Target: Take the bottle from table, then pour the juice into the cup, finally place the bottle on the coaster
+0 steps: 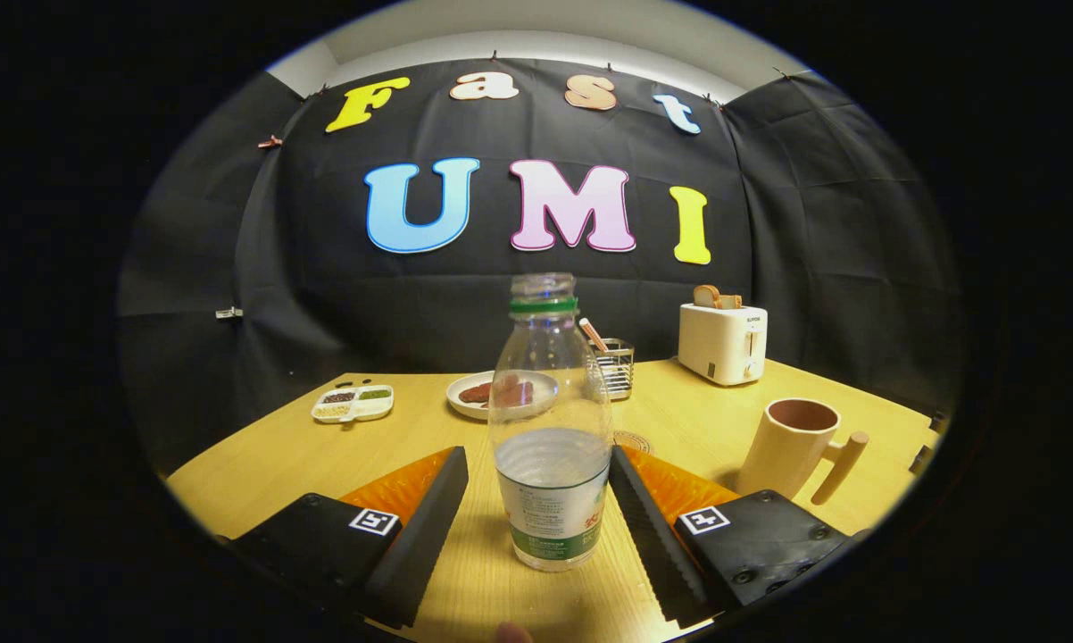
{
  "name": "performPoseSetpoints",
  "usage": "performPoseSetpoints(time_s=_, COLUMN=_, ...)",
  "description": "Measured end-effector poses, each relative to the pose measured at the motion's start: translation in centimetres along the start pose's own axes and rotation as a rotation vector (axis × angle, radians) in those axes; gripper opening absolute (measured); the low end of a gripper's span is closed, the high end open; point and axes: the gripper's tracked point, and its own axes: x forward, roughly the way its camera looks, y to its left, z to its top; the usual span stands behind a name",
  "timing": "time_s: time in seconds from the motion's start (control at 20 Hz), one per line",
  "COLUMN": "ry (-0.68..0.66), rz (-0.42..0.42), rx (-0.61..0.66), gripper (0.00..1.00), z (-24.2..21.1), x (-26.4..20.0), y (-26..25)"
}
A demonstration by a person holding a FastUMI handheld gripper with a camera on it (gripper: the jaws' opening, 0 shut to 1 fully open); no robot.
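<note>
Bottle upright between the spread fingers of the gripper

The uncapped bottle stands on the surface, part full, between the fingers of the gripper, which sits wide and apart from it. The coaster lies just beyond; the cup stands ahead to the right.

Wooden table, black cloth wall, white ceiling

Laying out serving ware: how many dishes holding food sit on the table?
2: a divided tray beyond the left claw finger, and a round plate partly behind the bottle. Claw open around the bottle.
</note>
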Motion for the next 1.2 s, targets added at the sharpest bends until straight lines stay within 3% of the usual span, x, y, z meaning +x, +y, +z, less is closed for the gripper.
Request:
performPoseSetpoints(time_s=0.25, ry=0.019, rz=-0.038, rx=0.007, gripper=0.98, z=-1.5, x=1.6, y=-0.6)
performPoseSetpoints(time_s=0.35, ry=0.011, rz=-0.025, rx=0.014, gripper=0.77, z=-1.2, x=1.9, y=-0.1)
performPoseSetpoints(time_s=0.7, ry=0.024, rz=-0.019, rx=0.036, gripper=0.76, z=1.2, x=1.6, y=0.1)
performPoseSetpoints(time_s=1.2, ry=0.092, rz=0.038, rx=0.267, gripper=0.75, z=3.9, x=0.1, y=-0.6)
